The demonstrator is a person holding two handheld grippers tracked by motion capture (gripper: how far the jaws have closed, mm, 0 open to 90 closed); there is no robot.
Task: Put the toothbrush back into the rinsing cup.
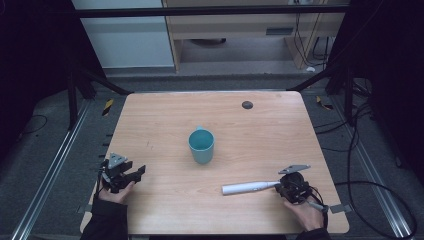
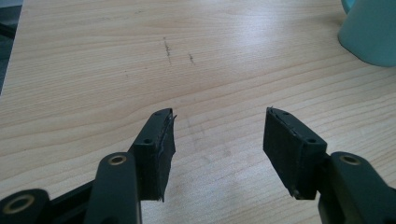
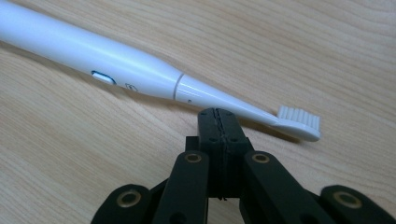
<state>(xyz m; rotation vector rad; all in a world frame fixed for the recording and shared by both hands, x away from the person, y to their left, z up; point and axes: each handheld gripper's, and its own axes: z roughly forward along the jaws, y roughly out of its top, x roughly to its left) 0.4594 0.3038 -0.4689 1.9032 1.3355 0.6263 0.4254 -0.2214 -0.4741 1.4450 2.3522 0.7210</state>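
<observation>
A white electric toothbrush lies flat on the wooden table at the front right, bristle head toward the person. In the right gripper view the toothbrush runs across just beyond my right gripper, whose jaws are pressed together with nothing between them. In the high view the right gripper sits at the brush's head end. A teal cup stands upright mid-table. My left gripper rests at the front left, open and empty. In its own view the left gripper faces bare wood, with the cup at the upper right.
A small black round disc sits near the table's far edge. Cables trail over the floor to the right of the table, and metal rails run along both sides. Bare wood lies between the cup and each gripper.
</observation>
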